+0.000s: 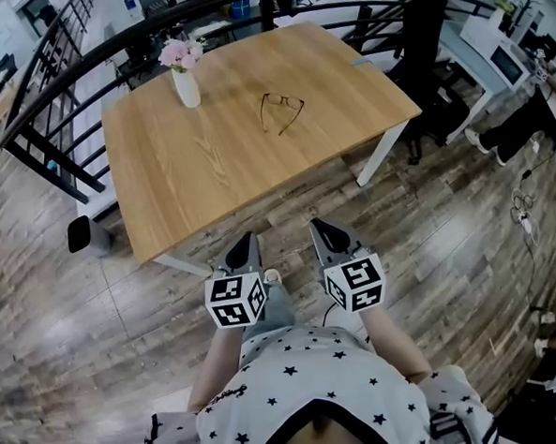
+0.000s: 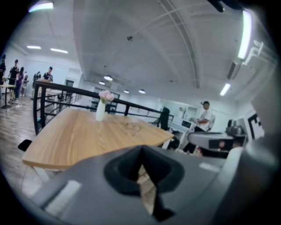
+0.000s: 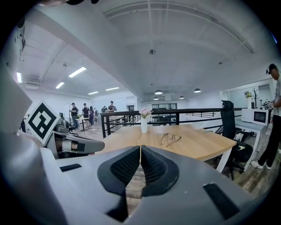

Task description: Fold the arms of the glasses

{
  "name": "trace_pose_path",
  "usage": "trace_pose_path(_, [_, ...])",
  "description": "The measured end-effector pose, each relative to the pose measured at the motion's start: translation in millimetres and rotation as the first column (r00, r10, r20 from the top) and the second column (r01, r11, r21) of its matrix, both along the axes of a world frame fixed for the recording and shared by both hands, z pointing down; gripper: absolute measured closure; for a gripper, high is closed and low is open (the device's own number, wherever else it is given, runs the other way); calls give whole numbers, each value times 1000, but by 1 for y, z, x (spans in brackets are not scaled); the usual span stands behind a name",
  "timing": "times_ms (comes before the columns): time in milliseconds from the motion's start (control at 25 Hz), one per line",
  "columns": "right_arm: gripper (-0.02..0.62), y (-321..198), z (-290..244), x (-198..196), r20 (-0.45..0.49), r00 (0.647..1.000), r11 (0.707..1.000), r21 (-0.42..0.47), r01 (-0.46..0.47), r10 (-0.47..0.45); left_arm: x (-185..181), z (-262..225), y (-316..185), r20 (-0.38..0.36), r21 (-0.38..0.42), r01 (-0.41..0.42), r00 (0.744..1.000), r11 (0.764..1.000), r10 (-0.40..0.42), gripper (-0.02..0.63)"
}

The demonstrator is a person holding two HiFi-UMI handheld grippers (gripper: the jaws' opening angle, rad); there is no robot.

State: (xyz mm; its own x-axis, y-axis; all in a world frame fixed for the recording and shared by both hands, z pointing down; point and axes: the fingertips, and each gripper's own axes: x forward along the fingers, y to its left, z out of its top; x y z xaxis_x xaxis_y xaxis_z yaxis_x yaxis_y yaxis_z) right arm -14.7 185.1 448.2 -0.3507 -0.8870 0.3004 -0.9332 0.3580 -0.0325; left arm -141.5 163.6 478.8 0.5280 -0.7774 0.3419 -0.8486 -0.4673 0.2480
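Hovering over the floor [image 1: 446,245] short of the near edge of the table [image 1: 187,173], the left gripper [image 1: 248,237] has its jaws pressed together with nothing between them. The right gripper [image 1: 321,227] just beside it is likewise closed and empty. The glasses [image 1: 281,109] lie on the far half of the table, well apart from both grippers, with their arms unfolded and pointing roughly toward the near edge. No fold has begun.

Several things could go wrong from here. Both claws must open before they arrive, and a closed tip nudging the thin frame would probably send it sliding on the smooth wood. The vase [image 1: 185,84] of pink flowers stands near the glasses on their left, so a wide sweep by the left gripper could tip it. Pinching a lens instead of the rim or an arm risks smears or a slip. Pushing an arm without steadying the front would likely spin the whole frame and leave the hinge unturned.

The tabletop is pale, bare wood on white legs, and the floor is dark, mottled planks. A black railing [image 1: 71,72] curves round the left and back, a black chair [image 1: 427,85] stands past the right corner, and a person [image 1: 538,110] stands by a white desk [image 1: 494,65] at the far right
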Motion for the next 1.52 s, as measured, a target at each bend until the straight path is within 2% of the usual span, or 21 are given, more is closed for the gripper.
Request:
trace_pose_path(360, [577,-90,-11,-3,4,1000,1000,1,-5,5,-2,-6,-88,-10,-10,-15,1000,1000,15,598])
trace_pose_path(840, [577,-199,-12,-5,2,999,999,6,-49,49,2,-1,-196,-14,-16,-78,997,997,77,598])
trace_pose_path(1200, [577,-246,-5,-1,-3,996,996,7,-85,85,3,7,-243,-2,-25,-109,994,994,109,598])
trace_pose_path(1520, [577,-278,-1,22,-4,998,997,-14,-70,70,17,14,-269,13,-53,-88,996,995,89,598])
